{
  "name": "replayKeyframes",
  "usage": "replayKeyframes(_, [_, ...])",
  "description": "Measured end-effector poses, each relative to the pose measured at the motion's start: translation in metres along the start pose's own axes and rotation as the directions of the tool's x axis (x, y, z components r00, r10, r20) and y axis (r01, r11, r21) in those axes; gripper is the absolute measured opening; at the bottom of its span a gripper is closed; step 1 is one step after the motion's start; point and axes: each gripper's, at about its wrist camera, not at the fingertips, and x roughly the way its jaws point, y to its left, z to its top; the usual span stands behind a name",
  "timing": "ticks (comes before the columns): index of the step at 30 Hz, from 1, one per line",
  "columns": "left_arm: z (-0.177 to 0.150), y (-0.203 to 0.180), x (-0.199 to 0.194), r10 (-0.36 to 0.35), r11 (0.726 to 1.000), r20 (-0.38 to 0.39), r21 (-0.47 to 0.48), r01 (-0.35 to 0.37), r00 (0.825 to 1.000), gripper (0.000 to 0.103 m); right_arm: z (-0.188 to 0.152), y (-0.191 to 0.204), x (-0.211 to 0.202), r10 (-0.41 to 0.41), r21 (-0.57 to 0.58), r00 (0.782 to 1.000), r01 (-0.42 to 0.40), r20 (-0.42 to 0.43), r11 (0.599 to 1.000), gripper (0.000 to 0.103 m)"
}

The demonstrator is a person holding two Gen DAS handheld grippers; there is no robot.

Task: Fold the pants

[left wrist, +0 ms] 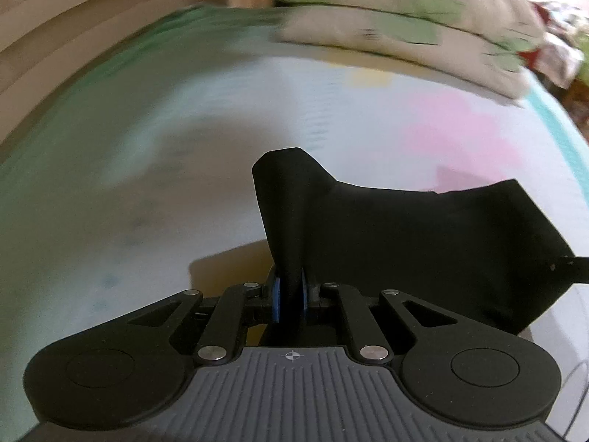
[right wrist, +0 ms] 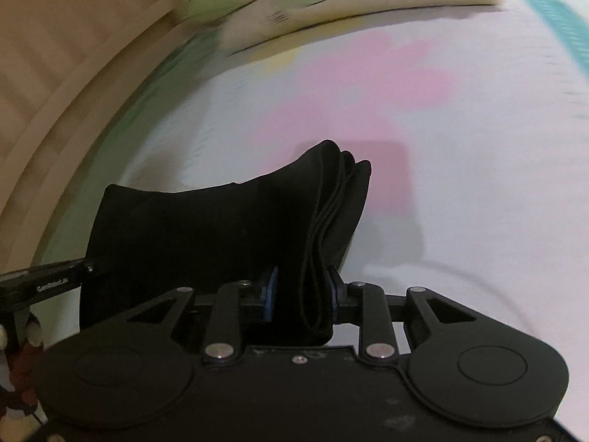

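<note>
Bed [left wrist: 147, 191] under everything: pale sheet with pink and yellow patches, teal-green border, wooden headboard behind. Stacked cream pillows with green leaf print [left wrist: 397, 25] sit at 12–1 o'clock in the left wrist view. Background is smeared with blur in both views.

Black fabric pants [left wrist: 423, 243] are off the sheet, hanging stretched between the two claws, with shadow on the bed beneath.

Left claw [left wrist: 289, 296]: blue pads pressed together on a thin fold of the black fabric, which stands up past the tips and runs off toward 3 o'clock.

Right claw [right wrist: 302, 296]: pinching a thicker bundle. Several stacked edges show at the top of the bundle, so the pants look already doubled at least once. Fabric runs off toward 9 o'clock, where part of the other tool shows at the frame edge.

Progress, my read: mid-fold. At least one fold is in, and the piece is being carried for the next one. Left to do: lay it down, bring the ends together, flatten.

Can't make out:
- waistband vs. leg ends, since the fabric is uniformly black
- exact layer count
- lower hanging part, hidden behind the claw bodies
- whether any fabric touches the bed
</note>
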Motion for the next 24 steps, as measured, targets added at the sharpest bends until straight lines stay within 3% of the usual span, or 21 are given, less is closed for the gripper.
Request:
replayKeyframes(4, [-0.023,0.061,-0.01,0.083,0.989,-0.042,-0.115,-0.088,0.996,0.01,0.0,0.056,0.039,0.097,-0.065,0.994,-0.101,-0.056,0.993,0.028])
replayKeyframes(8, [-0.046,0.108,-0.013,0.107,0.97,-0.079,-0.213,-0.122,0.991,0.011,0.0,0.105,0.07,0.133,-0.165,0.986,-0.148,-0.097,0.975,0.028])
replayKeyframes(11, [-0.061,0.123,-0.007,0.078,0.964,-0.083,-0.248,-0.096,0.993,0.014,0.001,0.123,0.082,0.087,-0.229,0.993,-0.103,-0.08,0.968,0.03])
replayKeyframes(16, [-0.068,0.116,-0.002,0.146,0.973,-0.061,-0.17,-0.154,0.987,0.035,-0.006,0.122,0.095,-0.024,-0.267,0.998,0.009,-0.051,0.964,0.039])
replayKeyframes(24, [-0.07,0.135,-0.008,0.208,0.956,-0.068,-0.197,-0.218,0.976,0.036,-0.005,0.134,0.101,-0.084,-0.297,0.996,0.078,-0.006,0.952,0.047])
